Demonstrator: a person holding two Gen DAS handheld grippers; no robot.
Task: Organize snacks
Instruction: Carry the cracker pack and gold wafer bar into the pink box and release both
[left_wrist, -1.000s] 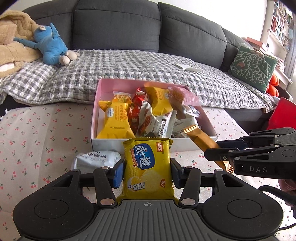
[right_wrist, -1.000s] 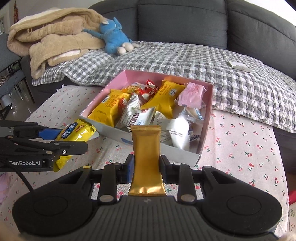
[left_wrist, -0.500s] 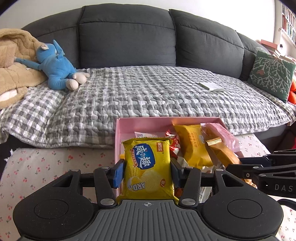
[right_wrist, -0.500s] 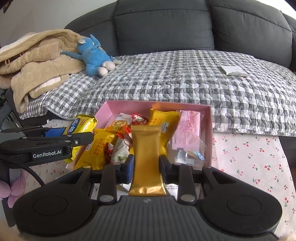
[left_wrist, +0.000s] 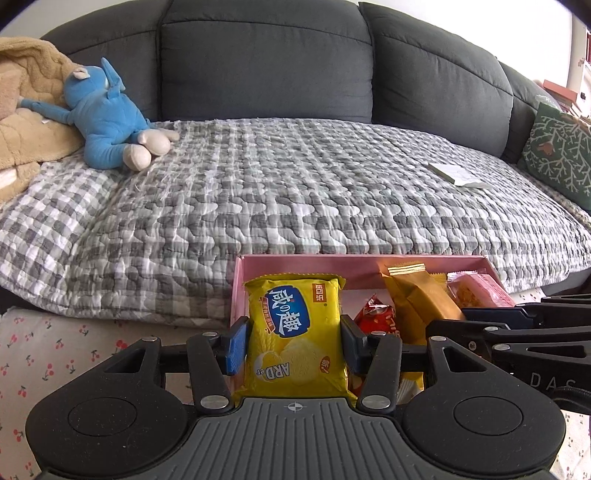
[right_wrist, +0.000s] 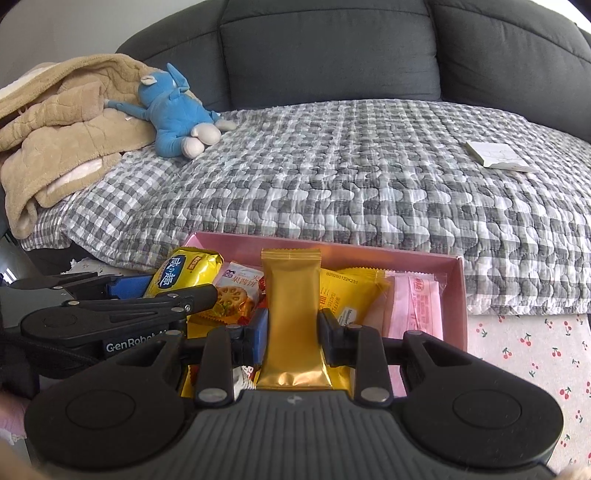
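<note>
My left gripper (left_wrist: 293, 341) is shut on a yellow cracker packet (left_wrist: 295, 332), held upright over the left end of the pink snack box (left_wrist: 295, 264). My right gripper (right_wrist: 293, 334) is shut on a gold foil packet (right_wrist: 293, 314), held upright over the middle of the same box (right_wrist: 456, 295). The box holds several snacks, among them a pink packet (right_wrist: 415, 308), a yellow wafer packet (right_wrist: 347, 291) and a red wrapper (left_wrist: 376, 319). Each gripper shows in the other's view: the right one (left_wrist: 517, 332) and the left one (right_wrist: 110, 306) with its cracker packet (right_wrist: 184, 271).
The box sits on a table with a cherry-print cloth (right_wrist: 528, 350), right against a grey sofa with a checked quilt (left_wrist: 295, 192). A blue plush toy (left_wrist: 107, 118), a tan blanket (right_wrist: 62, 129), a white booklet (right_wrist: 495, 155) and a green cushion (left_wrist: 561, 155) lie on the sofa.
Both grippers have moved forward from the table's near side to over the box, each still holding its packet. The box now fills the low foreground.
</note>
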